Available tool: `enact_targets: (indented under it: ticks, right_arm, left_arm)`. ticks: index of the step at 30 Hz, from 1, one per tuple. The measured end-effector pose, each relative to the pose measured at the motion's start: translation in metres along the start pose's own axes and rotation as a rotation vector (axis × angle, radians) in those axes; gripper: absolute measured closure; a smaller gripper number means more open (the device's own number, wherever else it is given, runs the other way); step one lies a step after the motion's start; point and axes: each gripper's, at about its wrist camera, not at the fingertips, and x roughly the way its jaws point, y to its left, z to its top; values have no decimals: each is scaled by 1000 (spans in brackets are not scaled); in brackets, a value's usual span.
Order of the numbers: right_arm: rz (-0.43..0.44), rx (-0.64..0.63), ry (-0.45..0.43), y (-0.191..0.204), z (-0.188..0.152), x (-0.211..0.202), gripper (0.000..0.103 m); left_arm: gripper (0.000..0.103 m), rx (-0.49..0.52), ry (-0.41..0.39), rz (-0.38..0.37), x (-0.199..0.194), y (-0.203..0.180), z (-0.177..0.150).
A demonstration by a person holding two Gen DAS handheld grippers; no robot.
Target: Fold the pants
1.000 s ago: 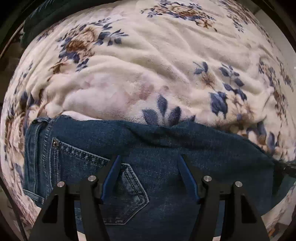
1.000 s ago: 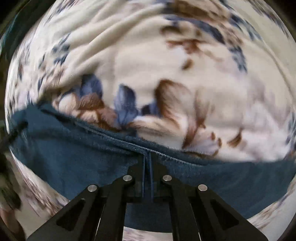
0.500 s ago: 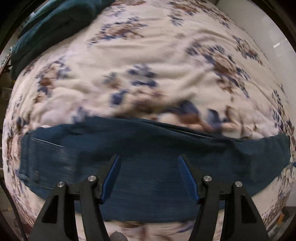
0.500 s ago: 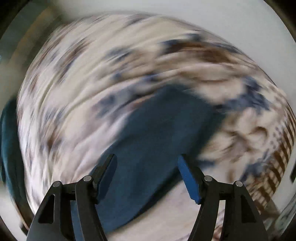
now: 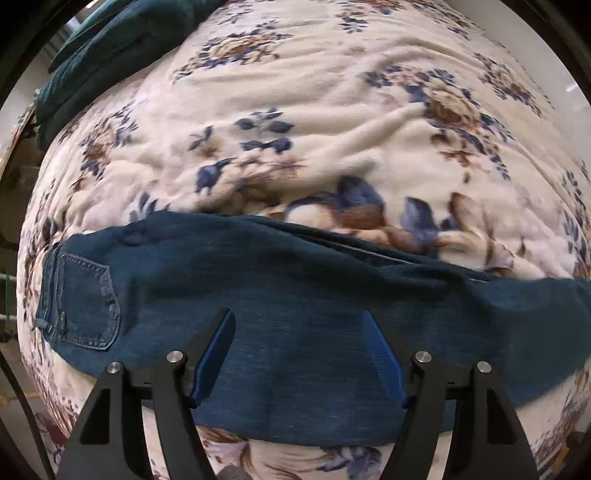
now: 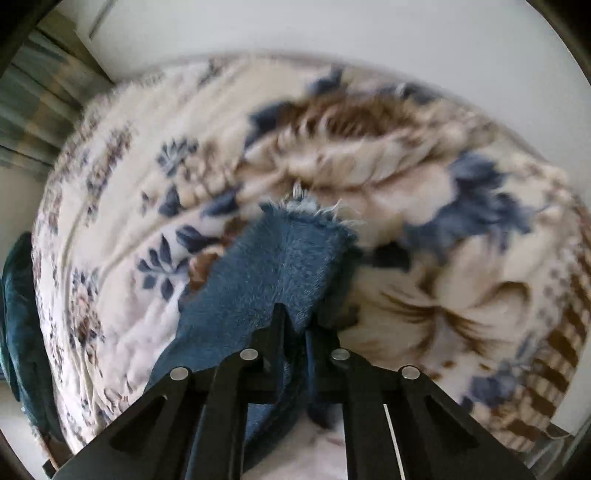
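Pants [image 5: 303,332], dark blue denim, spread flat in a long band across the bed [image 5: 332,110], on a cream blanket printed with blue and brown flowers. Waist end with a stitched back pocket [image 5: 88,302] toward the left of the left wrist view; legs running off to the right, close to the near edge of the bed. Folded lengthwise, one leg over the other, a seam line showing along the far side.

Left claw [image 5: 297,354] pointed steeply down over the middle of the pants, jaws apart and opening further, blue pads [image 5: 214,354] clear of the cloth, nothing pinched between them. Whether the tips touch the denim: cannot tell.

Right claw [image 6: 295,328] closing, clenched on the pants near the frayed hem [image 6: 310,210] of a leg, a fold of denim squeezed between the two narrow jaws and bunched below them. Leg end lying up and away from the claw across the blanket, pale threads sticking out at the cuff. Picture blurred around the blanket pattern.

Dark teal cloth [image 5: 110,48] heaped at the far left corner of the bed, well apart from the pants; same cloth seen at the left rim of the right wrist view. White wall [image 6: 332,29] past the far edge of the bed.
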Motion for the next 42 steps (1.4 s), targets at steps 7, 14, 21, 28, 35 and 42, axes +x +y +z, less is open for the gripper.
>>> enact_targets:
  ticks: [7,14,21,28,35,42]
  right_arm:
    - [-59,75,199,-50,3,39,88]
    - [-137,-179,66,7,29,-19,27]
    - [-263,-296,287,21,46,67,81]
    - [-316,-359,58,34,32,2,96]
    - [-344,-279,299,7,30,38,101]
    - [33,-820,389,207,-84,17,16]
  left_arm:
    - [34,-73,47,27,20,22,-5]
    - [34,-33,22,18,11,12,-10]
    - [34,-11,18,-7,9,-14,-10]
    - [34,-11,-6,23,8,-6,-11]
    - [34,-79,6,33,9,21,-11]
    - [33,-115,-10,81,13,49,-6]
